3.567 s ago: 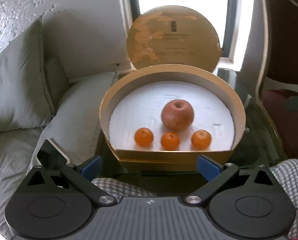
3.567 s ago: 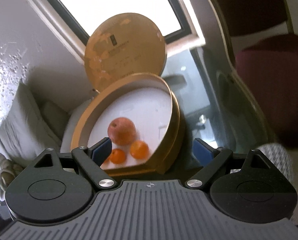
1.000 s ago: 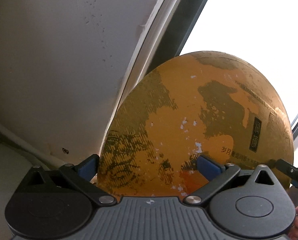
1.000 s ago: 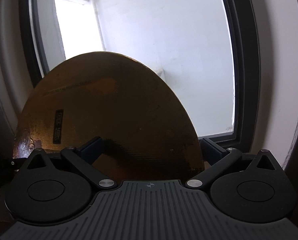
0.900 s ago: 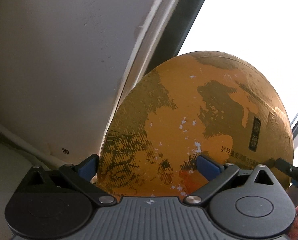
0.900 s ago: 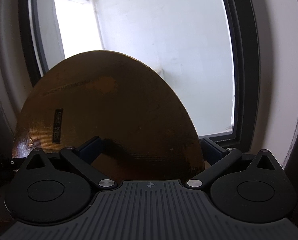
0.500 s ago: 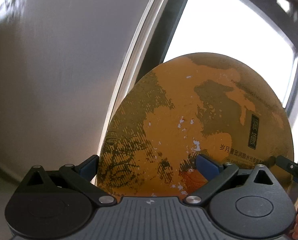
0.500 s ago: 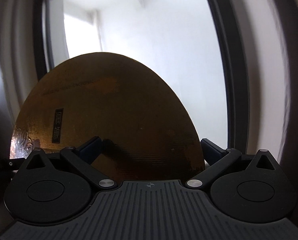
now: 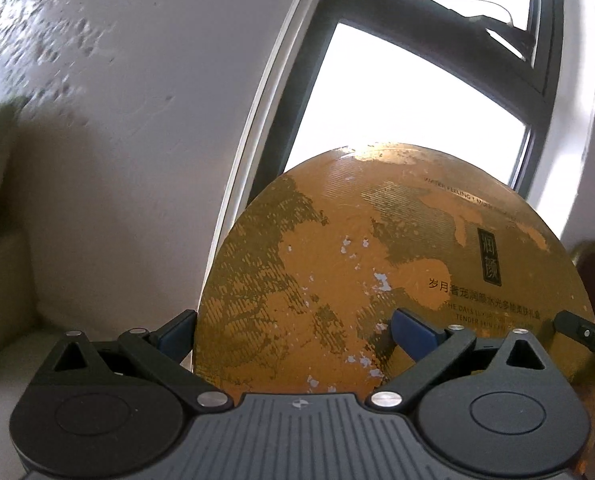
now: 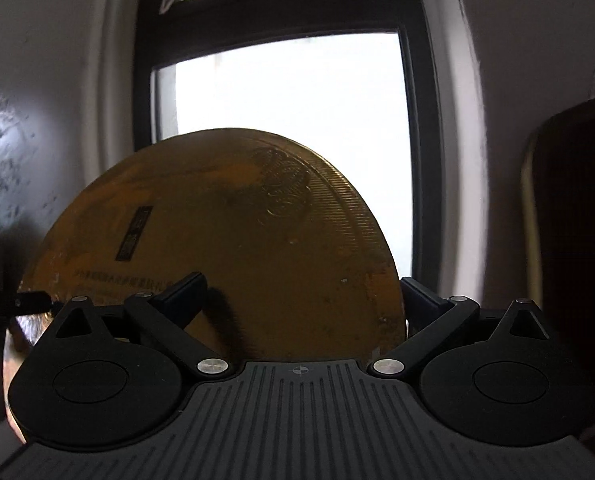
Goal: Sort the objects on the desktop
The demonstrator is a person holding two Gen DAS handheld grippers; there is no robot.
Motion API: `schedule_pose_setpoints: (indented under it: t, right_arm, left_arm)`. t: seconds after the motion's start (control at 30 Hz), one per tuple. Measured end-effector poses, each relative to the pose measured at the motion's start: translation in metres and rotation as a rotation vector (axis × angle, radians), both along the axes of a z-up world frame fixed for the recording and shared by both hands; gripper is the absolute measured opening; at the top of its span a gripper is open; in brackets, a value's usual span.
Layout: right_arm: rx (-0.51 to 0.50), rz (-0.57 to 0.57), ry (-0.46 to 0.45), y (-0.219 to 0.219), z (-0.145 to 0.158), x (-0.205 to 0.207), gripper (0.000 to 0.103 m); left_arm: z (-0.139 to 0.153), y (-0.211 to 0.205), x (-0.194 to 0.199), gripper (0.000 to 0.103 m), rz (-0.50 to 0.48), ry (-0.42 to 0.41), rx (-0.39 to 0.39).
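Round gold lid (image 9: 377,280) upright between both grippers' spread fingers

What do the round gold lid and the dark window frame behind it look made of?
Round gold lid: likely card or thin board under metallic foil print. Gold is worn to orange patches with white flecks, fine ribbed texture, printed text.
Dark window frame: smooth, matte grey-black; painted metal or plastic, can't tell which.
Both grippers, left and right, straddle the lid's edges.
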State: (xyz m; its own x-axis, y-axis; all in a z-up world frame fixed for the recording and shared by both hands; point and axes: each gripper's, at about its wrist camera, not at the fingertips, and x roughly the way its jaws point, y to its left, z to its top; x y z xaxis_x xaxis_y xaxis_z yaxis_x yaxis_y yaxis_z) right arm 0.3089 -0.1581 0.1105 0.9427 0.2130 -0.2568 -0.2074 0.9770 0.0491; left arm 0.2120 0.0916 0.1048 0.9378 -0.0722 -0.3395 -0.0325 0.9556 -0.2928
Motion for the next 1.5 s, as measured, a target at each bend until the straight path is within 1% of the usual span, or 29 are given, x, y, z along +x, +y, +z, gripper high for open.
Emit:
schedule_pose_setpoints:
  t: [0.03, 0.07, 0.17, 0.2, 0.23, 0.33, 0.4, 0.57, 0.7, 0.77, 0.87, 0.9, 1.03, 1.1, 1.13, 1.33, 1.5]
  right_arm:
    - [-0.007, -0.002, 0.021, -0.002, 0.002, -0.01, 0.101]
    - [-0.016, -0.008, 0.039, -0.011, 0.002, -0.025, 0.101]
    - [-0.06, -0.018, 0.082, -0.017, 0.003, -0.056, 0.1]
    - [-0.078, -0.026, 0.1, -0.036, 0.009, -0.077, 0.101]
    - [-0.089, -0.03, 0.122, -0.043, 0.009, -0.088, 0.1]
    - [-0.115, -0.037, 0.183, -0.054, 0.006, -0.116, 0.1]
    - [-0.127, -0.043, 0.205, -0.061, 0.003, -0.135, 0.1]
    - [-0.134, -0.061, 0.261, -0.077, -0.005, -0.191, 0.1]
    - [-0.128, -0.079, 0.307, -0.089, -0.013, -0.217, 0.1]
    - [-0.12, -0.091, 0.33, -0.093, -0.016, -0.221, 0.1]
    - [-0.111, -0.104, 0.351, -0.099, -0.018, -0.229, 0.1]
    - [-0.114, -0.105, 0.351, -0.099, -0.01, -0.223, 0.1]
    - [-0.126, -0.117, 0.347, -0.102, -0.002, -0.221, 0.1]
    - [-0.125, -0.128, 0.349, -0.099, -0.007, -0.227, 0.1]
    - [-0.12, -0.139, 0.351, -0.108, -0.005, -0.24, 0.1]
    - [-0.084, -0.216, 0.374, -0.128, -0.004, -0.261, 0.1]
    - [-0.071, -0.293, 0.384, -0.149, -0.001, -0.276, 0.1]
  left_arm:
    - [-0.003, -0.006, -0.006, 0.1, 0.0, 0.031, -0.012]
    - [-0.016, -0.014, -0.002, 0.1, -0.002, 0.063, -0.024]
    - [-0.027, -0.022, -0.028, 0.1, -0.011, 0.16, -0.067]
    - [-0.029, -0.025, -0.037, 0.1, -0.011, 0.186, -0.075]
    - [-0.031, -0.028, -0.046, 0.1, -0.012, 0.211, -0.083]
    - [-0.041, -0.032, -0.067, 0.1, -0.029, 0.28, -0.099]
    - [-0.047, -0.035, -0.083, 0.1, -0.044, 0.329, -0.112]
    - [-0.059, -0.041, -0.107, 0.1, -0.061, 0.389, -0.098]
    - [-0.068, -0.045, -0.126, 0.1, -0.075, 0.437, -0.086]
    - [-0.073, -0.048, -0.135, 0.1, -0.082, 0.461, -0.08]
    - [-0.072, -0.05, -0.134, 0.1, -0.098, 0.484, -0.085]
    - [-0.072, -0.049, -0.133, 0.1, -0.102, 0.488, -0.089]
    - [-0.071, -0.057, -0.138, 0.1, -0.124, 0.495, -0.088]
    - [-0.067, -0.065, -0.14, 0.1, -0.139, 0.498, -0.078]
    - [-0.066, -0.069, -0.14, 0.1, -0.148, 0.5, -0.072]
    - [-0.059, -0.103, -0.134, 0.1, -0.228, 0.51, -0.028]
    - [-0.063, -0.134, -0.127, 0.1, -0.299, 0.529, -0.005]
